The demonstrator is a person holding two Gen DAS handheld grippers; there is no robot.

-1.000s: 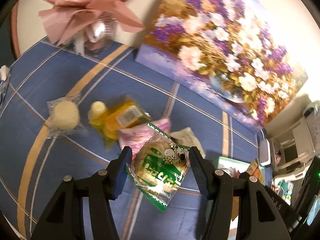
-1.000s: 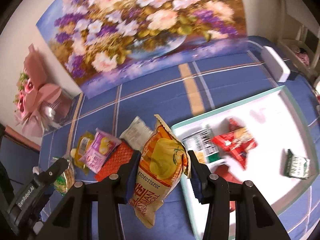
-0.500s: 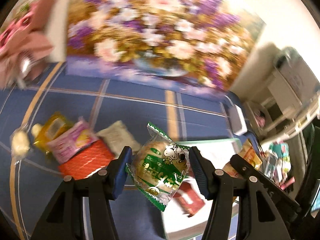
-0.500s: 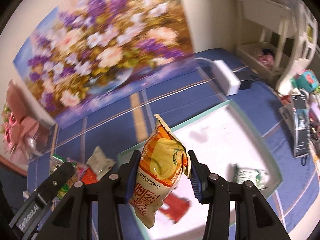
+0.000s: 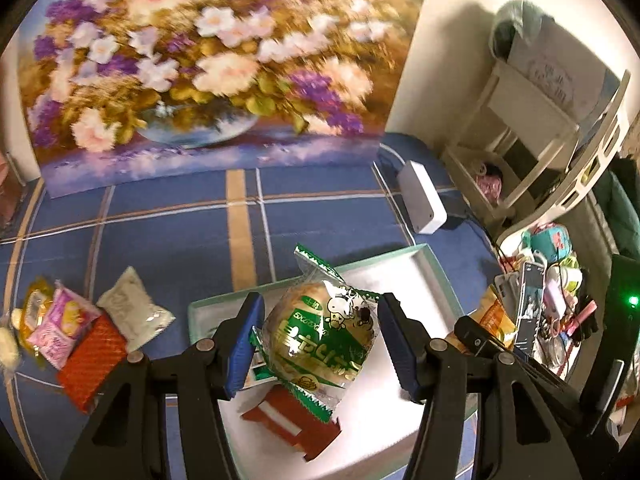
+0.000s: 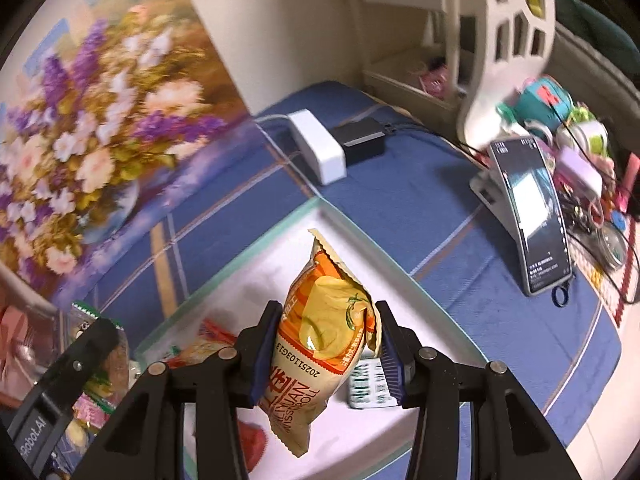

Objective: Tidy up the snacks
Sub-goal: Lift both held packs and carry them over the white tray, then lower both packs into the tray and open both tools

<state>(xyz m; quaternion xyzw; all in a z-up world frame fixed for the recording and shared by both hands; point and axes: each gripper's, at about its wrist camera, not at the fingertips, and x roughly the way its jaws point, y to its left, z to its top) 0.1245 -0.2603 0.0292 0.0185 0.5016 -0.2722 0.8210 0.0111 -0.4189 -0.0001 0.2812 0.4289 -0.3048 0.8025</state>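
Both packets hang right over the white tray (image 5: 434,276) now: the left gripper (image 5: 320,344) fingers pinching the green bun packet (image 5: 320,340) above its near end, the right gripper (image 6: 326,346) fingers clamping the orange roll packet (image 6: 320,340) upright farther in.

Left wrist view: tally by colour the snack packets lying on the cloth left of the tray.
Yellow packet: 1
Pink packet: 1
White packet: 1
Red packet: 1
Total: 4, not counting the blurred pale bits at the frame edge.
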